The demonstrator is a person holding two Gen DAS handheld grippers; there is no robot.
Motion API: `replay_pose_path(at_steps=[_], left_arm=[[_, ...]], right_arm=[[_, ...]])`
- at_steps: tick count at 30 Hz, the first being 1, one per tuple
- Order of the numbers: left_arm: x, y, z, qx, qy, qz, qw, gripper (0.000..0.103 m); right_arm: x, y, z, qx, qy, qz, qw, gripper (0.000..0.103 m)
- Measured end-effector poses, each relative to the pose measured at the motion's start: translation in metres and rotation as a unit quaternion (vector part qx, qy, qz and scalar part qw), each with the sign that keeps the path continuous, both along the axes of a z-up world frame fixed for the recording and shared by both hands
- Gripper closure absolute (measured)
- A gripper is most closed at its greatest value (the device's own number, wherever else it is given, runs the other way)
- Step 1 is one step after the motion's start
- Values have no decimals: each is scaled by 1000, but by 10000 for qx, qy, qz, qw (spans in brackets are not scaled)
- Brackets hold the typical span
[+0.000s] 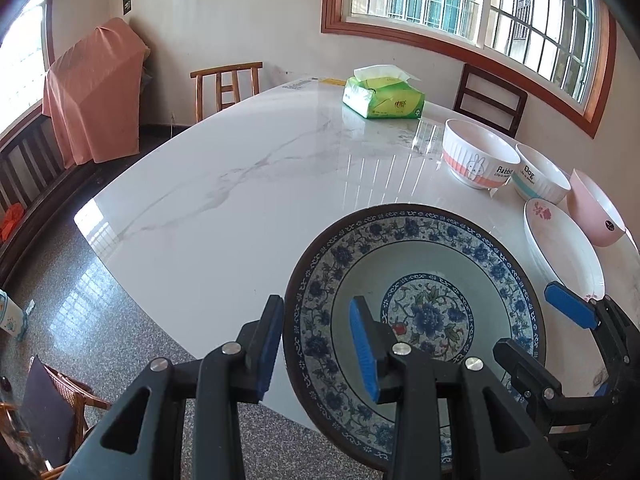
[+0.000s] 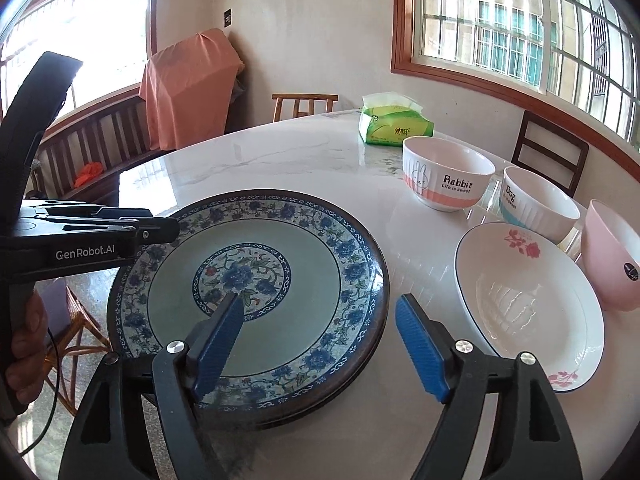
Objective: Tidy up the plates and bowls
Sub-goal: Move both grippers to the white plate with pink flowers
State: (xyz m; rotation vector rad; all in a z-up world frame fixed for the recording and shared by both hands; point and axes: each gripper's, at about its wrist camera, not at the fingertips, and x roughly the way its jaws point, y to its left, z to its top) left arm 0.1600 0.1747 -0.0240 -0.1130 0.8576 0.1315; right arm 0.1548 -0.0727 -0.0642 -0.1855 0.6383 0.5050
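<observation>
Left hand-held gripper spread astride blue floral plate rim, right hand-held gripper also spread, plate face-up

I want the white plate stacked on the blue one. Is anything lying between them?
Nothing visible does: only bare tabletop separates the white plate from the blue plate. The open right gripper straddles the blue plate's rim.

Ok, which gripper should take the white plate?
Right. The right gripper is open with the white plate just beside its right finger; the left gripper straddles the blue plate's opposite rim, farther away.
</observation>
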Motion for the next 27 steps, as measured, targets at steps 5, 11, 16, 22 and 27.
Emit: replay_pose_path(at_steps=[5, 11, 16, 22, 27], left_arm=[[-7, -6, 6, 40, -25, -15, 10000, 68], [-14, -26, 12, 142, -25, -198, 9997, 68], [-19, -57, 18, 185, -37, -531, 9984, 67], [-15, -103, 23, 187, -25, -1053, 9943, 63], [10, -140, 22, -143, 228, -1550, 9875, 63]], right_arm=[[-1, -11, 4, 320, -42, -64, 9995, 24], [-14, -22, 11, 719, -394, 33, 9966, 17], [-31, -42, 19, 1028, -732, -61, 9920, 13], [-52, -106, 25, 1457, -650, -828, 9837, 13], [-37, -187, 26, 1582, -405, -1845, 9692, 12]])
